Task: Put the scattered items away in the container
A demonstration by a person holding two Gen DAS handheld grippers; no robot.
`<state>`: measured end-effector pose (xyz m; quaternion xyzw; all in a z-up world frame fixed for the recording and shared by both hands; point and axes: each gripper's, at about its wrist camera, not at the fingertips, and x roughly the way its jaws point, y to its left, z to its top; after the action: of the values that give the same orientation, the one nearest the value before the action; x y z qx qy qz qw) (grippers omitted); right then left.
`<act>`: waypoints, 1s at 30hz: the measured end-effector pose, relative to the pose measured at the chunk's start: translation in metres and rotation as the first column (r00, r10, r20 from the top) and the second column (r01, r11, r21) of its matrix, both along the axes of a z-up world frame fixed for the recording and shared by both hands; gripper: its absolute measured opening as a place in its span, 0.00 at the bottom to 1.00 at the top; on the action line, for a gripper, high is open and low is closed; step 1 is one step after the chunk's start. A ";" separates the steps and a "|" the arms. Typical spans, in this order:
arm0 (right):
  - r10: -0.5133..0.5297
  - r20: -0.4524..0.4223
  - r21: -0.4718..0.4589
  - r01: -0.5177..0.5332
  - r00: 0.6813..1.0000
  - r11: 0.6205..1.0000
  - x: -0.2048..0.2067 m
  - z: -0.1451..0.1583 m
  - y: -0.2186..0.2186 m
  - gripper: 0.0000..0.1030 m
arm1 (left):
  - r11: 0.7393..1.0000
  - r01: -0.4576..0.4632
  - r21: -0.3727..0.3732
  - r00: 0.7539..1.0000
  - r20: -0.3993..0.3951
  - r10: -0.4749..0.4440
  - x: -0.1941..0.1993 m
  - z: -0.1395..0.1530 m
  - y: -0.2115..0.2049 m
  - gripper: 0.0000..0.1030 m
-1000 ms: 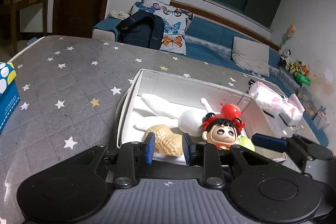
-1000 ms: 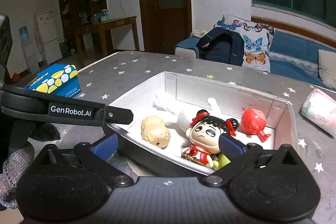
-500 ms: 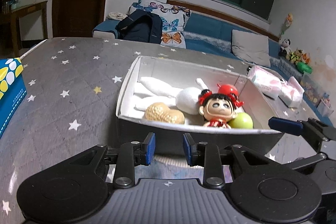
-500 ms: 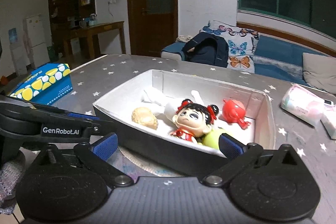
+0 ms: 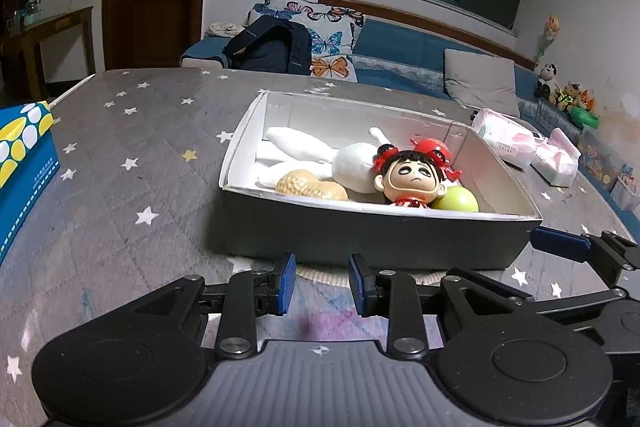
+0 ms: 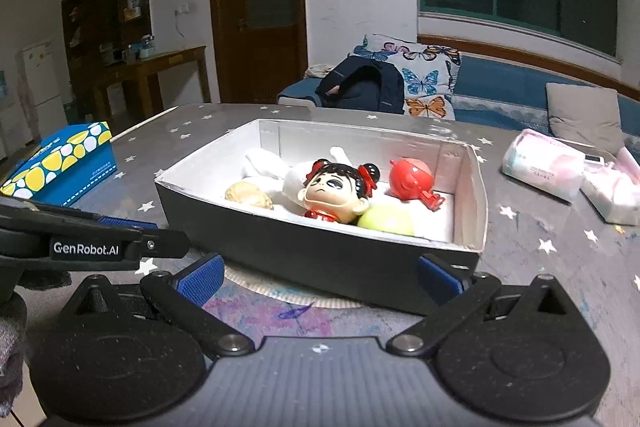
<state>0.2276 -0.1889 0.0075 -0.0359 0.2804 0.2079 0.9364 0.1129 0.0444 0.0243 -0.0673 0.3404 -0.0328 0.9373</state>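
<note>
A dark box with a white inside (image 5: 360, 235) (image 6: 320, 247) stands on the star-patterned table. In it lie a white plush toy (image 5: 304, 147) (image 6: 264, 163), a tan peanut toy (image 5: 308, 185) (image 6: 248, 195), a doll with black hair and red bows (image 5: 412, 177) (image 6: 336, 189), a green ball (image 5: 458, 203) (image 6: 386, 221) and a red toy (image 5: 432, 147) (image 6: 412, 177). My left gripper (image 5: 320, 283) is in front of the box, narrowly open and empty. My right gripper (image 6: 318, 273) is wide open and empty, in front of the box.
A blue and yellow carton (image 5: 24, 163) (image 6: 60, 163) stands at the left. Pink tissue packs (image 5: 508, 143) (image 6: 540, 167) lie at the right. A round mat (image 6: 276, 287) shows under the box. A blue sofa (image 5: 400, 67) is behind the table.
Both grippers have pulled back and down from above the box. The box now sits farther ahead of them. The toys inside have not moved.
</note>
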 end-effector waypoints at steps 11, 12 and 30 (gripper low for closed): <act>-0.039 -0.004 0.002 0.039 0.999 0.999 -0.009 -0.005 -0.007 1.00 | 1.000 0.001 0.023 1.000 0.002 -0.001 -0.007 -0.005 -0.009 0.31; -0.041 -0.004 0.004 0.041 0.999 0.999 -0.009 -0.006 -0.008 1.00 | 1.000 0.000 0.025 1.000 0.003 0.000 -0.007 -0.005 -0.010 0.31; -0.058 -0.032 0.016 0.058 0.998 0.998 -0.009 -0.016 -0.015 1.00 | 0.994 -0.007 0.108 1.000 0.002 0.007 -0.007 -0.008 -0.029 0.31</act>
<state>0.2189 -0.2040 -0.0080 -0.0163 0.2944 0.1836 0.9377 0.1059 0.0155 0.0161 -0.0175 0.3408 -0.0111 0.9399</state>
